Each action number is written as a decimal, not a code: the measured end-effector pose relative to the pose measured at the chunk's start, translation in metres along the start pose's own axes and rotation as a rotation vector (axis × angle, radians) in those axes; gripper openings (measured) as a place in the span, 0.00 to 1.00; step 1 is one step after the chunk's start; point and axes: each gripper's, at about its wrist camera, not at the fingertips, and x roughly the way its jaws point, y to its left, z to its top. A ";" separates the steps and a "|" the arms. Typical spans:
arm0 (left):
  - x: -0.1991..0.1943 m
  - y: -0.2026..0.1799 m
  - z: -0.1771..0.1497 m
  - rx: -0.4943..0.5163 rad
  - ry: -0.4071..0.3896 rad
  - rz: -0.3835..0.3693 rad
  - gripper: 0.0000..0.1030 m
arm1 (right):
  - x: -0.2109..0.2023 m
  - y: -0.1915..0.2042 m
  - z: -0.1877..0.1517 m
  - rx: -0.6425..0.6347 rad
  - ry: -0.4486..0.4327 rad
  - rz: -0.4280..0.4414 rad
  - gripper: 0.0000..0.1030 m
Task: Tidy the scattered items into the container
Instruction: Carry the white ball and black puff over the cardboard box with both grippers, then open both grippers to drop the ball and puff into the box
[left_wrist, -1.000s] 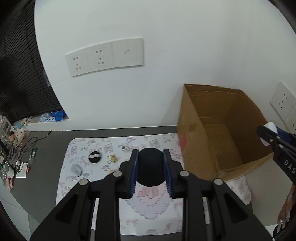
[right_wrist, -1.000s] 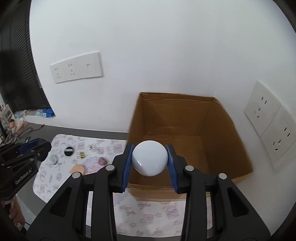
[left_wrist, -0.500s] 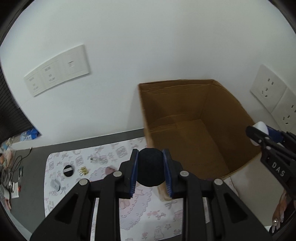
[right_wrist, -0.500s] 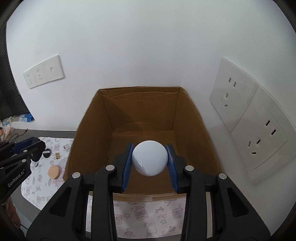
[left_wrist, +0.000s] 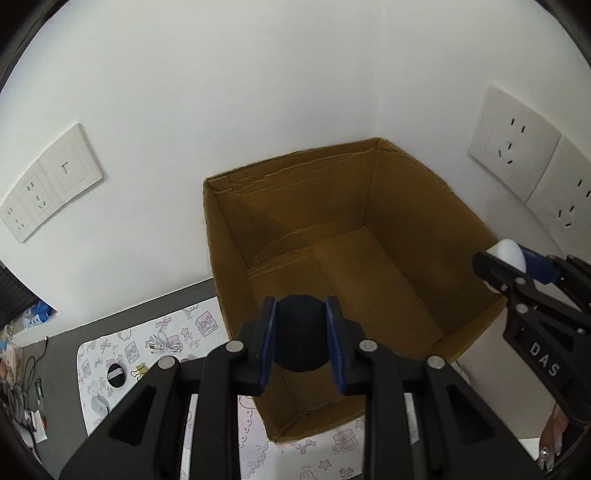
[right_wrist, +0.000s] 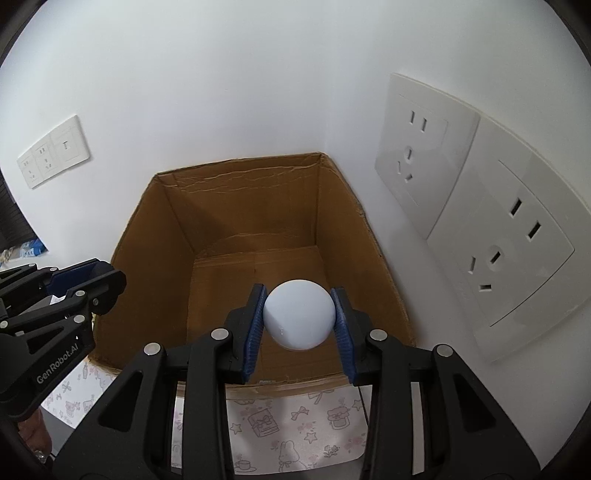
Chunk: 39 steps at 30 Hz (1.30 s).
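An open brown cardboard box (left_wrist: 369, 206) (right_wrist: 236, 195) stands in the wall corner, and its inside looks bare. My left gripper (left_wrist: 300, 334) is shut on a black ball (left_wrist: 300, 332) held over the box's near left wall. My right gripper (right_wrist: 299, 319) is shut on a white ball (right_wrist: 299, 317) that hangs over the box's front part. In the left wrist view the right gripper (left_wrist: 504, 266) shows at the right with the white ball (left_wrist: 506, 253). At the left edge of the right wrist view the left gripper (right_wrist: 103, 280) stands over the box's left rim.
A patterned white mat (left_wrist: 122, 350) (right_wrist: 295, 435) lies under and left of the box. On it are a black round item (left_wrist: 115, 374), a grey item (left_wrist: 98, 404), a yellow clip (left_wrist: 139, 369) and a small cable (left_wrist: 164, 345). Wall sockets (right_wrist: 476, 221) stand close on the right. Clutter fills the far left edge.
Both grippers have moved right toward the box, each keeping its ball. The left one went from over the mat to the box's near wall; the right one now hangs over the box's opening.
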 end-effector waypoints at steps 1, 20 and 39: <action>0.002 0.000 0.000 0.003 0.005 0.000 0.25 | 0.001 -0.001 0.000 0.003 0.002 -0.002 0.35; 0.003 0.002 0.007 0.025 0.099 0.053 0.44 | -0.004 0.004 0.004 -0.007 -0.058 -0.032 0.95; -0.011 -0.001 0.004 0.029 0.088 0.065 0.60 | -0.017 -0.004 0.000 0.023 -0.086 -0.008 0.95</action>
